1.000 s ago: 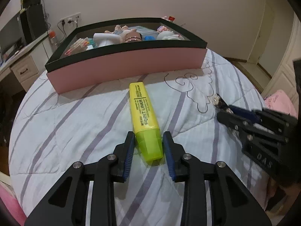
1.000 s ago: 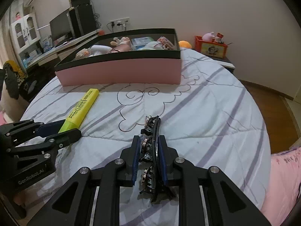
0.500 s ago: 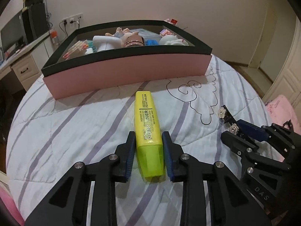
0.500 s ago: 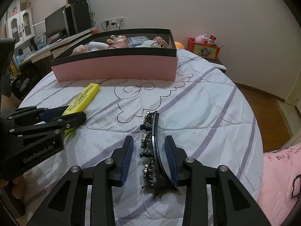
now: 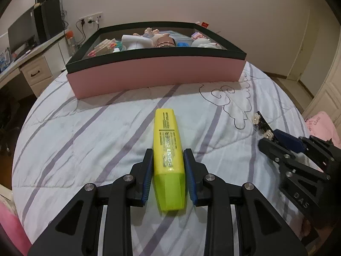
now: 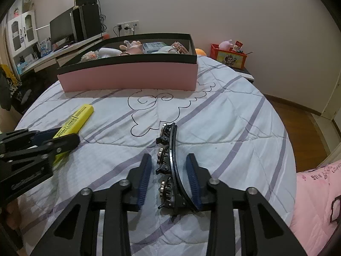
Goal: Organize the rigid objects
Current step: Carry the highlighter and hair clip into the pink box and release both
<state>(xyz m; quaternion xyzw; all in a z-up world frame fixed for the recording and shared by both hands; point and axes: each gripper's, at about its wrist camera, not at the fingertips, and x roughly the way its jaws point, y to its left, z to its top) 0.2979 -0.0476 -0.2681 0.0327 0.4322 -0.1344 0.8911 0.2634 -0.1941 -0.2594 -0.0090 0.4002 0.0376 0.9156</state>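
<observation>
Yellow plastic fills our left tongs [image 5: 168,170]: both blue pads press the sides of the highlighter [image 5: 168,155], which lies on the striped bedspread [image 5: 85,132] pointing away from us. Ahead of both tongs sits the pink box [image 5: 157,72] with its dark rim, crowded with small things. Our right tongs [image 6: 170,179] are closing around the black hair clip [image 6: 170,170]; the right pad touches its curved back, while the left pad stands just apart from its studded side. The clip lies on the bedspread.
</observation>
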